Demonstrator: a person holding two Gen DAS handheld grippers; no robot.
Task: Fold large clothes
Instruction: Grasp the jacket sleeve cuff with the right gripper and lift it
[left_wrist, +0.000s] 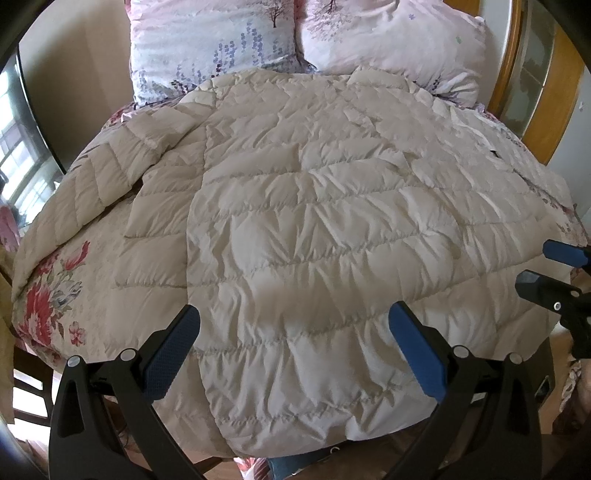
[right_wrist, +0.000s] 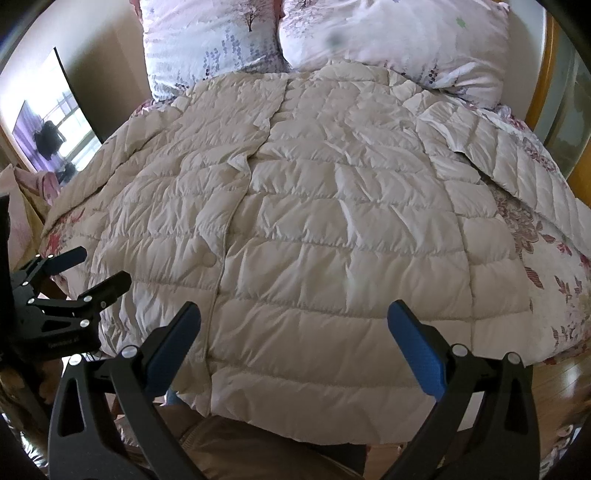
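Note:
A large cream quilted down jacket (left_wrist: 306, 206) (right_wrist: 314, 206) lies spread flat on a bed, collar toward the pillows and hem hanging over the near edge. One sleeve (left_wrist: 85, 184) stretches out to the left, the other sleeve (right_wrist: 517, 162) to the right. My left gripper (left_wrist: 293, 325) hovers open above the hem, nothing between its blue pads. My right gripper (right_wrist: 293, 321) is also open over the hem, holding nothing. Each gripper shows in the other's view: the right gripper (left_wrist: 546, 266) at the right edge, the left gripper (right_wrist: 99, 266) at the left edge.
Two pink floral pillows (left_wrist: 295, 37) (right_wrist: 314, 37) rest at the head of the bed. A floral bedspread (left_wrist: 55, 291) (right_wrist: 546, 266) lies under the jacket. A wooden headboard frame (left_wrist: 532, 92) curves at the right. A dark screen or mirror (right_wrist: 55, 125) stands on the left.

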